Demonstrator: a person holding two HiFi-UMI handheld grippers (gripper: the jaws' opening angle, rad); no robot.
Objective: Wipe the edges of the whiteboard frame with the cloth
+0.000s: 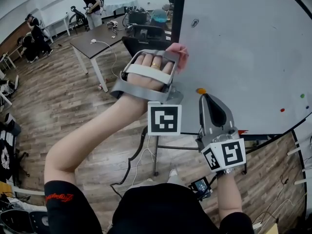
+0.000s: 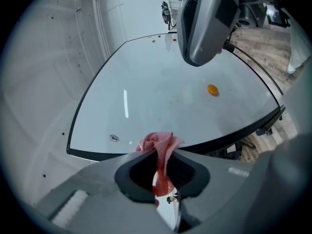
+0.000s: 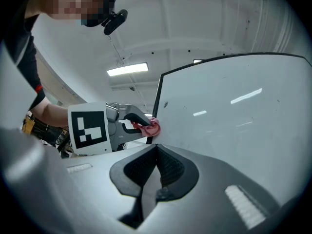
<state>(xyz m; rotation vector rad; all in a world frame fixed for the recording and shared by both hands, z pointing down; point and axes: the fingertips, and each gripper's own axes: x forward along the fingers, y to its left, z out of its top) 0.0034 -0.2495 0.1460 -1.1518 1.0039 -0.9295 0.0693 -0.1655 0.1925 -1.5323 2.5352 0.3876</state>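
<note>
Cloth [image 2: 157, 143] (pink) pinched in L hand-held gripper [image 2: 164, 155], on whiteboard frame [image 2: 227, 137]

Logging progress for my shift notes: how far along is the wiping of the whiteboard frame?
Done: the pink cloth is pinched in the left gripper. In hand: it touches the whiteboard's black frame at one side edge. Left: nothing shows which edges are already wiped, so possibly all. The right gripper is shut and empty.

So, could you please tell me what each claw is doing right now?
Left claw: shut on the pink cloth.
Right claw: shut, holding nothing.
</note>
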